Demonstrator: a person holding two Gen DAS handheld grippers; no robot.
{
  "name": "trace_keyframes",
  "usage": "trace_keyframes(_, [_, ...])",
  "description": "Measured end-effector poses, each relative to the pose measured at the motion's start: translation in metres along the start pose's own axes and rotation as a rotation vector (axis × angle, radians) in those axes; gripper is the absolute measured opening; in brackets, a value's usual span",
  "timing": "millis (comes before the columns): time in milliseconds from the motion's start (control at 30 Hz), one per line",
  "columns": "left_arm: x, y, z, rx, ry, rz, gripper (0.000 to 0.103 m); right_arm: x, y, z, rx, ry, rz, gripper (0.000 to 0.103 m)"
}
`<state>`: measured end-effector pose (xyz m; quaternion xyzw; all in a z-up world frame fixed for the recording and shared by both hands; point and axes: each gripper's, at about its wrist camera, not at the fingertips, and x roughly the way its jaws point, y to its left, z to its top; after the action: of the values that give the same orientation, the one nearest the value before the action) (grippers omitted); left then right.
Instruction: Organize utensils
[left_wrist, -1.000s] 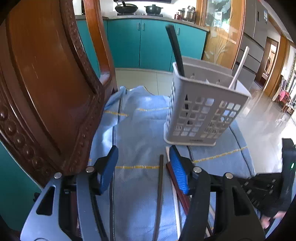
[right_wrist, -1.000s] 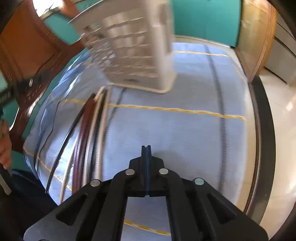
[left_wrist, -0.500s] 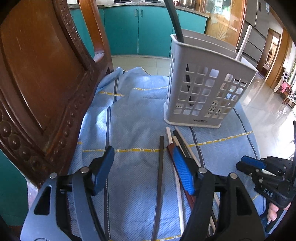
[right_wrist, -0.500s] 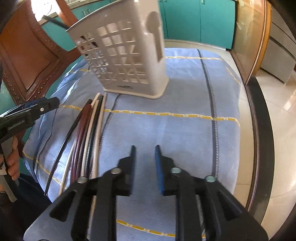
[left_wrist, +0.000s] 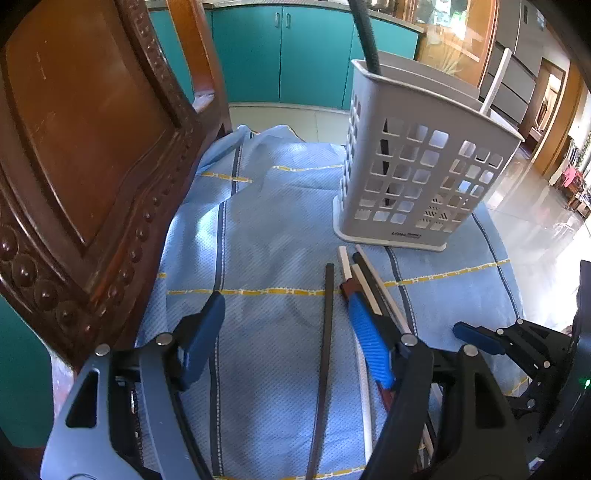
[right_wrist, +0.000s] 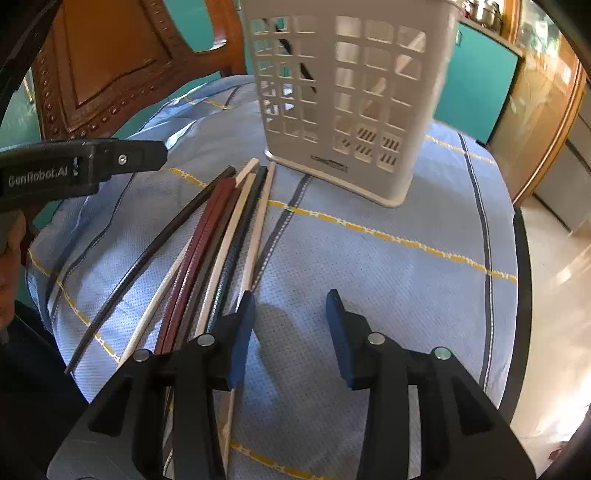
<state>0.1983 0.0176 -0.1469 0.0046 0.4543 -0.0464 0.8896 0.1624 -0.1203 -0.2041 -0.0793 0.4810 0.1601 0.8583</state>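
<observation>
Several chopsticks (right_wrist: 221, 240), dark, red-brown and pale, lie side by side on a blue cloth (right_wrist: 369, 258) before a white slotted basket (right_wrist: 343, 99). The basket (left_wrist: 417, 177) holds a black handle (left_wrist: 365, 37) and a white one (left_wrist: 496, 81). My left gripper (left_wrist: 288, 332) hovers low over the cloth, its jaws opening. One dark chopstick (left_wrist: 327, 332) lies between them, untouched, and the rest of the bundle runs under the right-hand finger. My right gripper (right_wrist: 291, 328) is just right of the bundle, jaws opening over bare cloth with nothing between them.
A carved wooden chair back (left_wrist: 85, 147) stands close on the left of the cloth. The table's dark edge (right_wrist: 524, 295) curves along the right. Teal cabinets (left_wrist: 295, 55) and a shiny floor lie beyond. A hand (right_wrist: 7, 273) holds the left gripper's body (right_wrist: 81, 166).
The right gripper went from shut to open and shifted left, up to the chopsticks. The left gripper sank toward the cloth and its jaws spread wider around the dark chopstick.
</observation>
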Motion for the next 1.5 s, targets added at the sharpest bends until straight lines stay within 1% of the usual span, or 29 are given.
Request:
trace_keyframes(133, [0.001,0.001,-0.001,-0.004,0.004,0.002,0.071,0.001,0.005,0.000,-0.008,-0.011,-0.010,0.040])
trace_keyframes(167, [0.001,0.001,-0.001,-0.003,0.005,0.002,0.071,0.001,0.005,0.000,-0.005,-0.012,-0.010,0.035])
trace_keyframes(200, [0.001,0.000,-0.001,-0.002,0.006,0.002,0.071,0.001,0.005,0.000,0.000,-0.010,-0.009,0.021])
trace_keyframes(300, [0.004,-0.001,-0.003,0.006,0.014,0.007,0.071,0.001,0.003,0.000,0.028,0.000,-0.007,0.004])
trace_keyframes(367, [0.006,-0.003,-0.004,0.011,0.021,0.012,0.071,0.000,-0.004,0.000,0.063,0.012,0.007,0.001])
trace_keyframes(467, [0.010,-0.003,-0.007,0.016,0.035,0.019,0.071,-0.002,-0.018,0.000,0.122,0.031,0.012,0.000])
trace_keyframes(600, [0.015,-0.003,-0.010,0.024,0.047,0.023,0.071,-0.005,-0.042,-0.001,0.198,0.039,-0.031,0.000])
trace_keyframes(700, [0.017,-0.005,-0.011,0.029,0.053,0.023,0.071,-0.010,-0.056,-0.001,0.241,0.034,-0.034,0.000])
trace_keyframes(767, [0.018,-0.006,-0.010,0.031,0.054,0.021,0.071,-0.014,-0.063,-0.001,0.263,0.026,-0.016,0.000])
trace_keyframes(900, [0.019,-0.006,-0.009,0.026,0.055,0.022,0.071,-0.021,-0.070,-0.001,0.280,-0.006,0.073,0.001])
trace_keyframes(933, [0.020,-0.005,-0.008,0.021,0.054,0.023,0.071,-0.022,-0.068,0.000,0.273,-0.012,0.085,0.001])
trace_keyframes(967, [0.019,-0.004,-0.008,0.018,0.053,0.023,0.071,-0.022,-0.065,0.001,0.263,-0.019,0.095,0.005])
trace_keyframes(1000, [0.020,-0.004,-0.007,0.012,0.051,0.024,0.071,-0.021,-0.061,0.002,0.250,-0.021,0.107,0.011])
trace_keyframes(1033, [0.020,-0.003,-0.006,0.007,0.051,0.025,0.071,-0.019,-0.055,0.003,0.234,-0.020,0.117,0.014])
trace_keyframes(1067, [0.021,-0.001,-0.005,0.000,0.051,0.027,0.070,-0.018,-0.050,0.003,0.222,-0.020,0.123,0.020])
trace_keyframes(1100, [0.021,0.000,-0.004,-0.008,0.051,0.026,0.068,-0.015,-0.043,0.004,0.203,-0.019,0.129,0.024])
trace_keyframes(1233, [0.025,0.000,0.000,-0.025,0.053,0.018,0.063,-0.009,-0.019,0.010,0.150,-0.024,0.156,0.026])
trace_keyframes(1300, [0.027,-0.002,0.002,-0.025,0.054,0.018,0.062,-0.005,-0.006,0.015,0.113,-0.024,0.152,0.026])
trace_keyframes(1367, [0.028,-0.003,0.003,-0.026,0.057,0.019,0.061,0.002,0.004,0.018,0.079,-0.009,0.125,0.026])
trace_keyframes(1400, [0.029,-0.004,0.003,-0.025,0.059,0.021,0.061,0.008,0.009,0.018,0.063,0.008,0.097,0.026])
trace_keyframes(1467, [0.030,-0.004,0.003,-0.026,0.064,0.023,0.061,0.008,0.013,0.019,0.031,0.002,0.058,0.025])
trace_keyframes(1500, [0.030,-0.004,0.002,-0.027,0.065,0.025,0.061,0.007,0.016,0.018,0.010,0.007,0.037,0.018])
